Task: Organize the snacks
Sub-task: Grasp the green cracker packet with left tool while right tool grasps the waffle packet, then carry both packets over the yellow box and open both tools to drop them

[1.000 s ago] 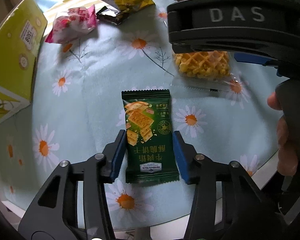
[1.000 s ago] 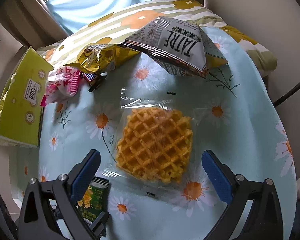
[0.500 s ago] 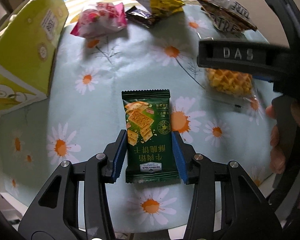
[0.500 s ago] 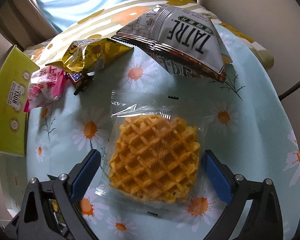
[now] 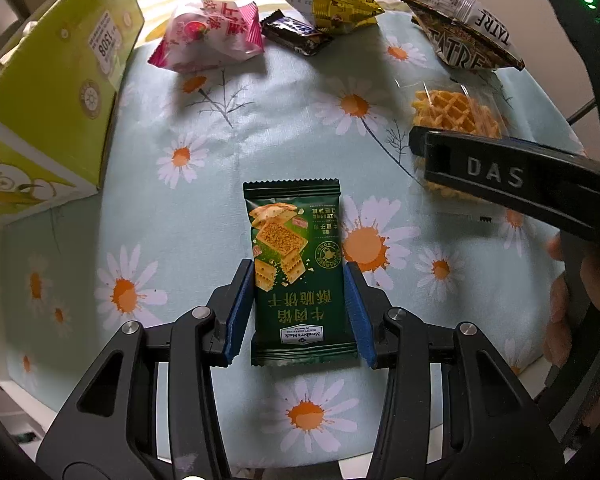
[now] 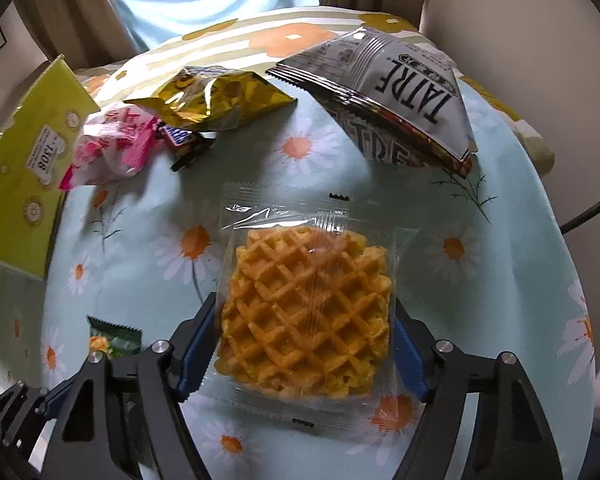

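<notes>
Daisy tablecloth (image 5: 284,128): scattered snack packets (image 5: 208,36).

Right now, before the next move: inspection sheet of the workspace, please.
Surface: daisy-print tablecloth over a small table.
Job's things: green biscuit packet in the left hand-held gripper; wrapped waffle in the right hand-held gripper; pink packet, dark candy bar, gold packet and TATRE bag along the far edge.
Clutter: yellow-green box at the left edge.
Grippers: left shut on the biscuit packet; right has just been closing, pads now against the waffle's wrapper.
Cables: one dark cable off the right edge.
Surroundings: curtains, floral cushion, plain wall.
</notes>
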`<state>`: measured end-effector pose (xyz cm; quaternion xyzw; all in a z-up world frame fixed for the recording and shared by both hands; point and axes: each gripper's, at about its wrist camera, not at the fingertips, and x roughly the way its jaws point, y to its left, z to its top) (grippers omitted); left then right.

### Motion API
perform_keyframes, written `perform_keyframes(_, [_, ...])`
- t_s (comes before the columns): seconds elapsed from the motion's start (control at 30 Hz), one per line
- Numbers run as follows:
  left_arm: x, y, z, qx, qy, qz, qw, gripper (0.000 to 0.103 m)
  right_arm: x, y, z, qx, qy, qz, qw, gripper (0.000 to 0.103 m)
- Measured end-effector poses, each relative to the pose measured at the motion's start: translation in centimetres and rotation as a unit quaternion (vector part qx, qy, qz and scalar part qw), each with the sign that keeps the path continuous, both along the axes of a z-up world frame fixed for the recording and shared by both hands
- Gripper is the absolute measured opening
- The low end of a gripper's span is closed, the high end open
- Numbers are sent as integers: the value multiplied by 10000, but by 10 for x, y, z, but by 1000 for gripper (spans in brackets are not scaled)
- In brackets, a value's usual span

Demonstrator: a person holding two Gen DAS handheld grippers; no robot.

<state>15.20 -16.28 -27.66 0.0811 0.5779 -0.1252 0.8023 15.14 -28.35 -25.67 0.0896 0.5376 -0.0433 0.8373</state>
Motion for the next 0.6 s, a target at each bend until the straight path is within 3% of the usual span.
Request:
perform_keyframes(0.23, [3,-2,18,-30,-172,25,9998,41,-6,-7,19,236,-102,37,9997,72])
perform_keyframes(0.6, [3,10,102,-431,-975,285,9939,41,-25,-18,114,376,-926,387,9942,72])
